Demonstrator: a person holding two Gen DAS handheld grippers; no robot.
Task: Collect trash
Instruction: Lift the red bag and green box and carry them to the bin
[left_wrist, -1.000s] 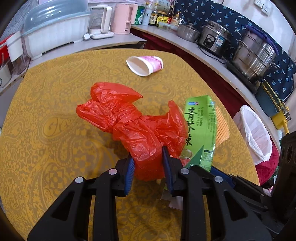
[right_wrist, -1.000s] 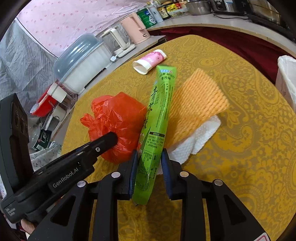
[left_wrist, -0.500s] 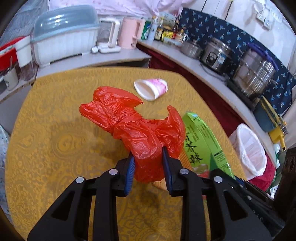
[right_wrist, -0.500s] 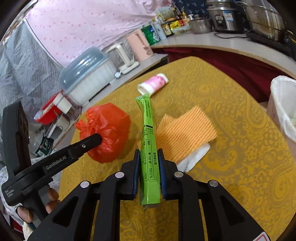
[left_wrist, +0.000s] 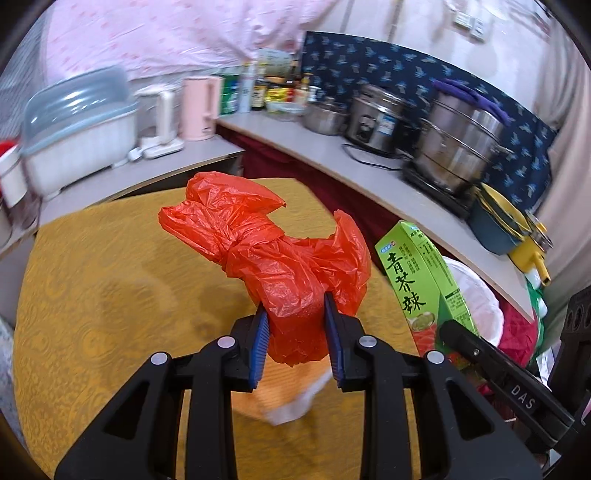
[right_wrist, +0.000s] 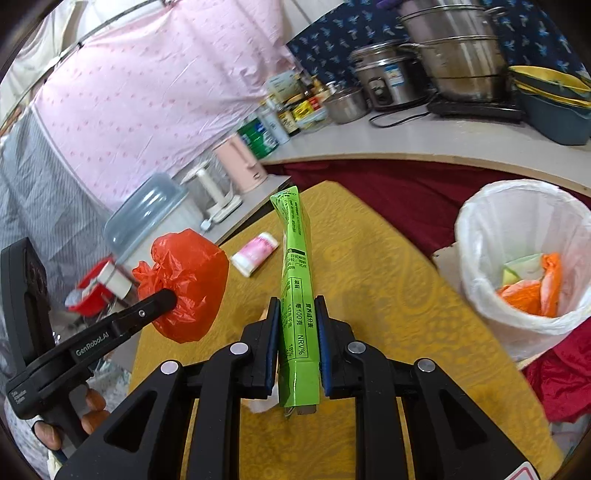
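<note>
Pinching red bag (left_wrist: 280, 269), green box (right_wrist: 297, 302) between fingers

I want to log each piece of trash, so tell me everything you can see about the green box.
The green box is a long, slim carton, bright green with black printed text and a picture of food on its wide face. It looks like thin glossy cardboard, slightly bent. The right gripper clamps it near its lower end, holding it off the yellow tablecloth, beside the bin.
</note>
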